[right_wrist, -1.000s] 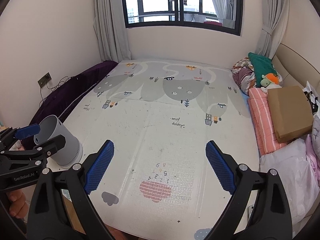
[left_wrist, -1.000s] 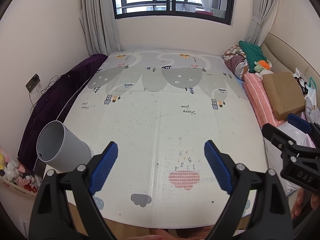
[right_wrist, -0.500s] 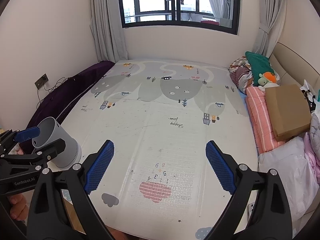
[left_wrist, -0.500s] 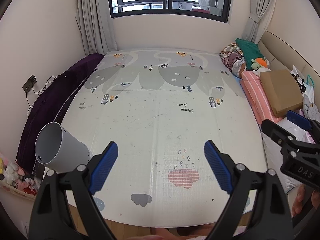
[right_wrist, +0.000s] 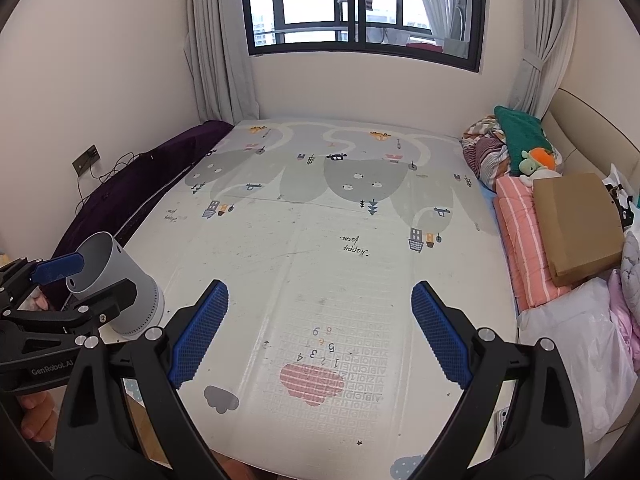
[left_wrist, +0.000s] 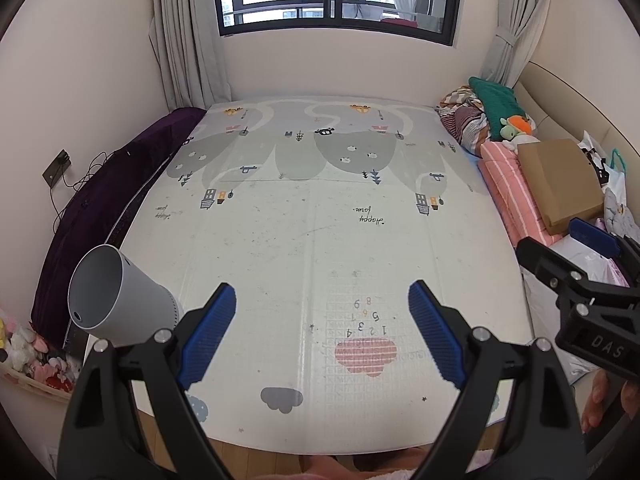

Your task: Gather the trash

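A grey cylindrical bin [left_wrist: 116,296] stands on the front left corner of the patterned play mat [left_wrist: 320,216]; it also shows in the right wrist view [right_wrist: 116,288]. My left gripper [left_wrist: 322,338] is open and empty above the mat's near edge, right of the bin. My right gripper [right_wrist: 320,334] is open and empty over the same near area. The left gripper also shows at the left edge of the right wrist view [right_wrist: 60,292], in front of the bin. I see no loose trash on the mat, only small specks.
A dark purple blanket [left_wrist: 112,196] runs along the left wall. Bedding, a pink striped quilt [left_wrist: 512,184], a cardboard box [left_wrist: 560,180] and plastic bags [right_wrist: 576,348] line the right side. A basket of soft toys [left_wrist: 28,356] sits at the far left.
Both cameras have tilted down a little and pulled slightly back, so the mat sits higher in view. Both grippers stay open and empty.
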The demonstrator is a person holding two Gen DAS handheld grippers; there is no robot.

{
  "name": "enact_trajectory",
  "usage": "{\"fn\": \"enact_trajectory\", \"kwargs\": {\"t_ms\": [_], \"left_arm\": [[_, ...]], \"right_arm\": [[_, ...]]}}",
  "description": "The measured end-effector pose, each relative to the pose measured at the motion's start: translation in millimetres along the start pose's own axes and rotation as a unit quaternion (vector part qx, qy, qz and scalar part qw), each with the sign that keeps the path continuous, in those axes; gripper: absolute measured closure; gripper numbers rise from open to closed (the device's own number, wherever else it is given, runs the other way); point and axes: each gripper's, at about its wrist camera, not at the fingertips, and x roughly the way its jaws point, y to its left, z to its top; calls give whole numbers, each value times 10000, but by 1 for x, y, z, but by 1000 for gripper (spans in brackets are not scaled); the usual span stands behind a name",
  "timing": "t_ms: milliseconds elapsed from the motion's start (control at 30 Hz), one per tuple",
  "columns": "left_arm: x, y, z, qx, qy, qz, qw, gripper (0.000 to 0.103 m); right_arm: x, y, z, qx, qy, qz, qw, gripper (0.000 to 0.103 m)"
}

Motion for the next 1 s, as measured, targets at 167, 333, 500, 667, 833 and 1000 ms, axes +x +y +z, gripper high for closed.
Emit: {"fn": "enact_trajectory", "kwargs": {"t_ms": [167,333,500,667,833,1000], "left_arm": [[0,2,0,-17,0,13,10000,15],[-1,3,1,-26,-3,17,10000,15],[-1,4,2,-23,-12,13,10000,15],[-2,4,2,-20,-20,12,10000,15],[-2,4,3,-12,-32,12,10000,15],[-3,3,2,-18,-36,5,10000,15]], "right_arm": [[-1,1,1,-18,-17,23,10000,13],[-4,4,1,-37,-31,24,10000,13],[-7,6,0,-48,-44,22,10000,13],[-7,6,0,-47,-38,17,10000,13],[-7,6,0,-51,-37,22,10000,13],[-7,6,0,-46,-33,23,10000,13]]}}
